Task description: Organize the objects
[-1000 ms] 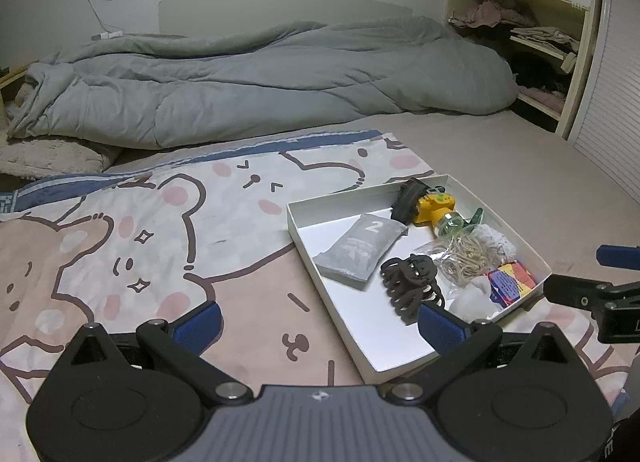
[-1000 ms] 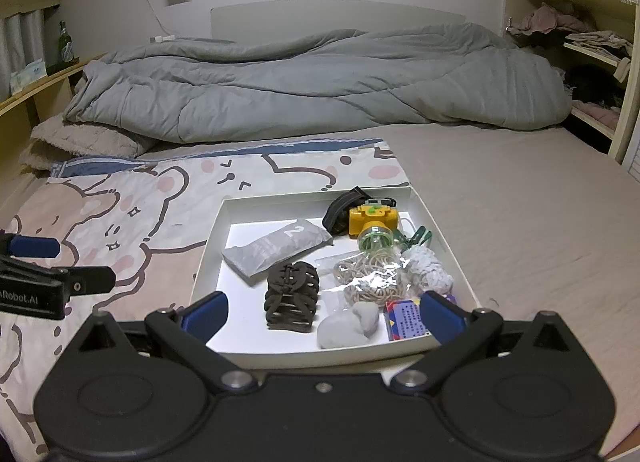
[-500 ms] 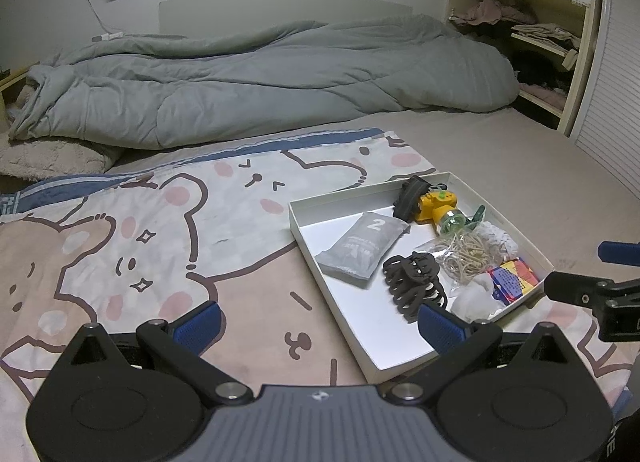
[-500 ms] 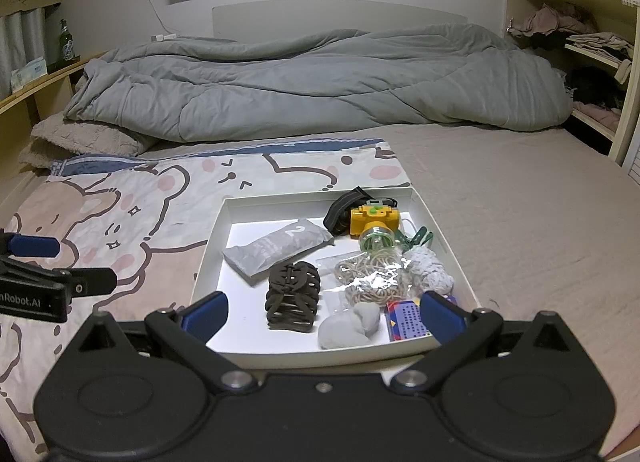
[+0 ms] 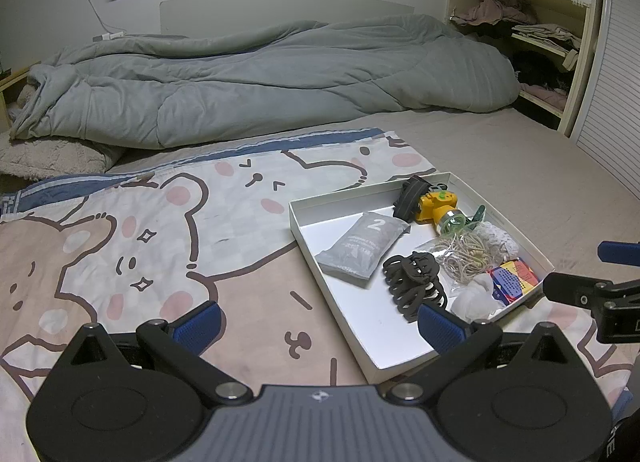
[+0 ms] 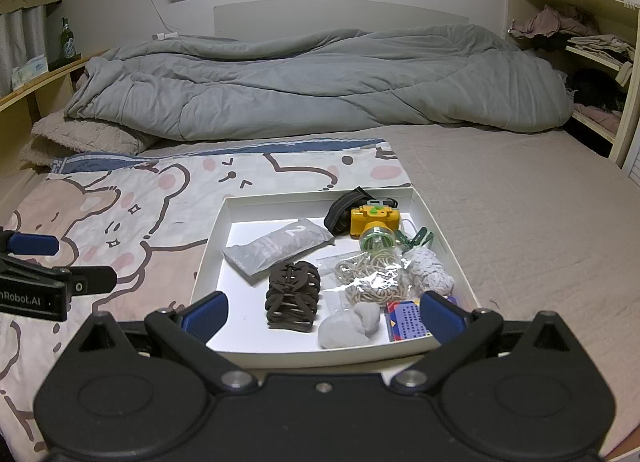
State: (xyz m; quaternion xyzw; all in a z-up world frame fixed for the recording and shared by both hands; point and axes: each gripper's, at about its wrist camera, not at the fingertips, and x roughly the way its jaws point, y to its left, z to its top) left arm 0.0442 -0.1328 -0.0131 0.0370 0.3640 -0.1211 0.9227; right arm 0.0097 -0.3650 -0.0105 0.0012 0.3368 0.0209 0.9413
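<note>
So both grippers are wide open with nothing in them. The right gripper (image 6: pixel 322 312) hangs right at the near edge of the white tray (image 6: pixel 240 206), and everything sits straight ahead of it. The left gripper (image 5: pixel 316 320) is off to the side over the bear blanket (image 5: pixel 132 230), with the tray ahead and to its right, so the right hand is clearly the nearer one.

All the small stuff already lies inside the tray: a hair claw (image 6: pixel 294 296) just ahead of the right gripper, its long axis pointing pretty much away from it, a grey pouch (image 6: pixel 280 248) lying crosswise behind that, a bag of rubber bands (image 6: pixel 374 276), a yellow headlamp (image 6: pixel 374 220) at the far side, a grey wad (image 6: pixel 350 324) and a colourful little box (image 6: pixel 408 320) by the near rim.

Honestly this fits either a tray just filled or one about to be sorted out, can't tell which.

Surface is a soft bed, so the tray could rock a bit. A grey duvet (image 6: pixel 320 78) is bunched up at the far end, with shelves (image 6: pixel 592 46) to the right.
</note>
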